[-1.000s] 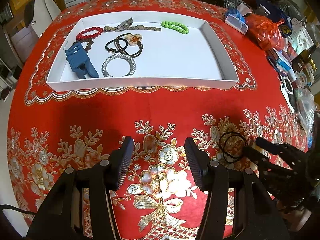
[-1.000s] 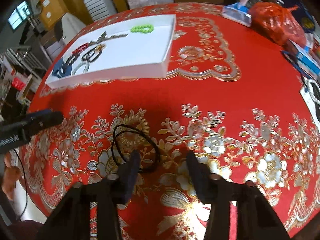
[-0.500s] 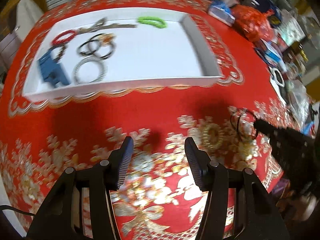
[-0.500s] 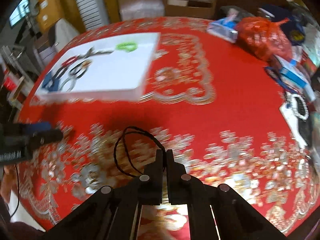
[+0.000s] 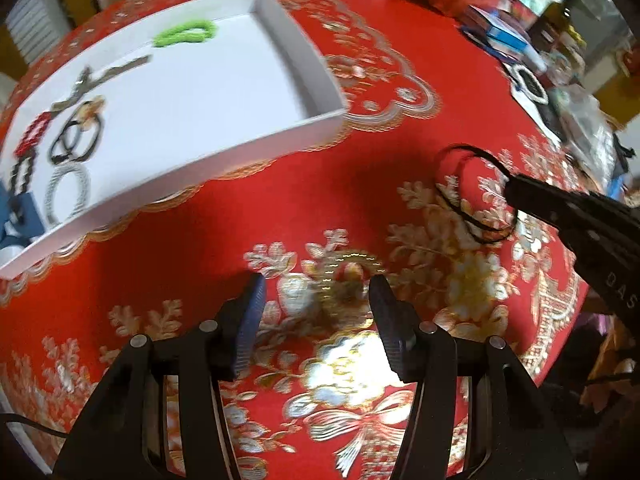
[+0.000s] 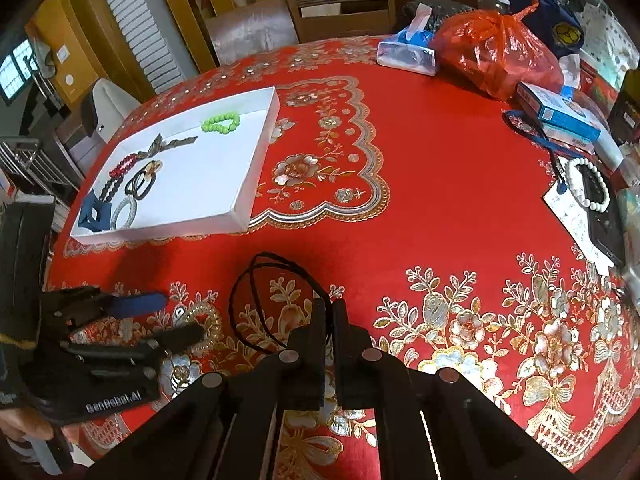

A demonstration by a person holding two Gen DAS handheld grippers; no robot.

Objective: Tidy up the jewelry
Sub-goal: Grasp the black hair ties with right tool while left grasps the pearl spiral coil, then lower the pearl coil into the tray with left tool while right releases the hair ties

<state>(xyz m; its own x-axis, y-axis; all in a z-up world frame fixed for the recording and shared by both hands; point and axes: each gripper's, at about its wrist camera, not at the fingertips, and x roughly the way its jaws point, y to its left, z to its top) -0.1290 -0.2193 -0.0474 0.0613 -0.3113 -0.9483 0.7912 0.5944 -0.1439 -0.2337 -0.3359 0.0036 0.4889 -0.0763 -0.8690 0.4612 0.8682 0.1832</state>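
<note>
My right gripper (image 6: 329,308) is shut on a thin black hair tie (image 6: 256,280) and holds it lifted above the red tablecloth; the tie also shows in the left wrist view (image 5: 460,196), hanging from the right gripper's tip (image 5: 510,190). My left gripper (image 5: 316,300) is open and empty, low over a clear gold coil hair tie (image 6: 206,324) that lies on the cloth. A white tray (image 6: 244,216) at the far left holds a green bead bracelet (image 6: 221,122), a red bead bracelet (image 6: 122,166), black hair ties (image 6: 140,184), a silver ring bracelet (image 6: 124,212) and a blue clip (image 6: 94,216).
The right side of the table carries an orange plastic bag (image 6: 496,56), a tissue pack (image 6: 406,54), blue boxes (image 6: 560,112), a white bead bracelet (image 6: 588,184) and a phone (image 6: 608,236). A chair (image 6: 340,4) stands behind the table.
My right gripper shut on the black hair tie and lifted it off the cloth. My left gripper swung to the right, so the tray sits further left in its view.
</note>
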